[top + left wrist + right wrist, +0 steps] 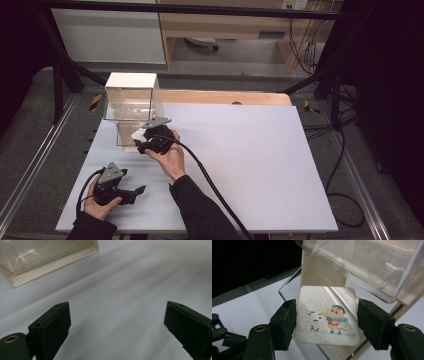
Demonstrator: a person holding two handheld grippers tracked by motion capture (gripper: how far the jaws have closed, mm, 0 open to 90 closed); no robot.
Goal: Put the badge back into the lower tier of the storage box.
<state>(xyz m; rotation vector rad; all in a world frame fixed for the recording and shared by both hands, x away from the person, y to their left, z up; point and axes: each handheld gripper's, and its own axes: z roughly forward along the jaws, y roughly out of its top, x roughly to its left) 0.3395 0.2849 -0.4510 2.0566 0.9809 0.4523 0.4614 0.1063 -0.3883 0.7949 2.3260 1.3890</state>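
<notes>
- My right gripper (325,322) clasps a square cartoon card (326,315) by its two side edges; the card shows a boy beside a snowman; in the high view this gripper (141,141) is at the near foot of the clear acrylic display stand (131,102), on the far left of the table.
- The card is upright between my jaws, just in front of the stand's lower clear tray (372,262).
- My left gripper (117,325) is spread wide with nothing in it; it hangs over the white tabletop (250,165) at the near left (137,192), well apart from the card.
</notes>
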